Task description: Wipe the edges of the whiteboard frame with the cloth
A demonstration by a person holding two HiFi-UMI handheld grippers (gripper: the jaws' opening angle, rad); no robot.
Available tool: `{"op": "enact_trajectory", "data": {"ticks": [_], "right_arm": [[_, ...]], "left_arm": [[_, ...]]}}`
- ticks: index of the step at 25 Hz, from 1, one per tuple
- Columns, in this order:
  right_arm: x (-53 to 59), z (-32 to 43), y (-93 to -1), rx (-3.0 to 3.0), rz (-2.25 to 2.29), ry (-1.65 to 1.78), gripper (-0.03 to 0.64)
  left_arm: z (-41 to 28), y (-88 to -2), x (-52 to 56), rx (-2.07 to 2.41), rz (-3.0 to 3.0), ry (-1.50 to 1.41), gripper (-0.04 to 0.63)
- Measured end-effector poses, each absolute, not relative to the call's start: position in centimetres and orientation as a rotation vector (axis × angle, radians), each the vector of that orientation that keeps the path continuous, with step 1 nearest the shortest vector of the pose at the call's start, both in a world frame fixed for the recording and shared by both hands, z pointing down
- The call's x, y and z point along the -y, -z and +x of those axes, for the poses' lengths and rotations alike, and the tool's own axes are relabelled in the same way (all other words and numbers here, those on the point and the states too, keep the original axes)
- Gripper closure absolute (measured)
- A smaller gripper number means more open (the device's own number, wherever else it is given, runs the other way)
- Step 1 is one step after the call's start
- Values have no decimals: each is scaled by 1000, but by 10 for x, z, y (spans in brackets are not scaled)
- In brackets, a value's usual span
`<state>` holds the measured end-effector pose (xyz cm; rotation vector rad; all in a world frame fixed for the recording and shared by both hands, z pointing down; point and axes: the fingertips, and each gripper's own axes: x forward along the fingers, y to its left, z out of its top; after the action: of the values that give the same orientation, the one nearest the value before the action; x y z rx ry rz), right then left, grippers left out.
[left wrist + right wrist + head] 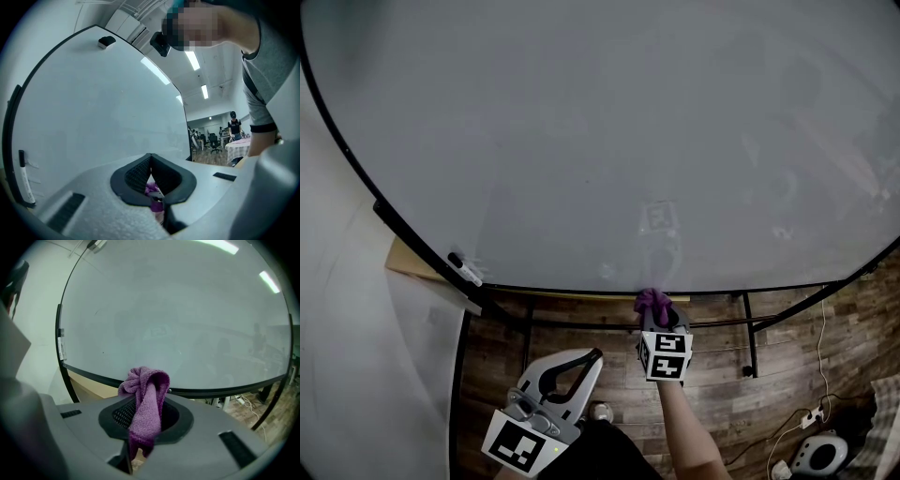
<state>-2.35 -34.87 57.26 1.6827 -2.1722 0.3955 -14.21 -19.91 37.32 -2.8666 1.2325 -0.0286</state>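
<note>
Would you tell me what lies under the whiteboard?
Under the whiteboard you can see wood floor and the black stand legs. The right hand-held gripper and its purple cloth cover part of the bottom edge and the floor behind them.

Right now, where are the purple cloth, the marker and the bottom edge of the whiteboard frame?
purple cloth (143,401): right gripper view, on its hanging strip.
marker (466,270): head view, middle of its barrel.
bottom edge of the whiteboard frame (212,390): right gripper view, on the black bar.
</note>
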Motion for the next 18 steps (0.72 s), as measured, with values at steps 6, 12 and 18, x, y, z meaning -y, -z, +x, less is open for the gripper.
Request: {"op": "enact_trajectory", "data": {"ticks": [6,12,18], "right_arm": [[348,-24,-573,2159,1703,-414,548],[348,-28,-574,2129,1724,-414,548],[348,-27,-574,2096,1737,-425,548]], "left_arm": [[-149,-373,191,-1209,-2891,27,578],[-157,-385,182,-1146,-2943,30,578],[-166,-388,174,-1095,-2941,45,578]]}}
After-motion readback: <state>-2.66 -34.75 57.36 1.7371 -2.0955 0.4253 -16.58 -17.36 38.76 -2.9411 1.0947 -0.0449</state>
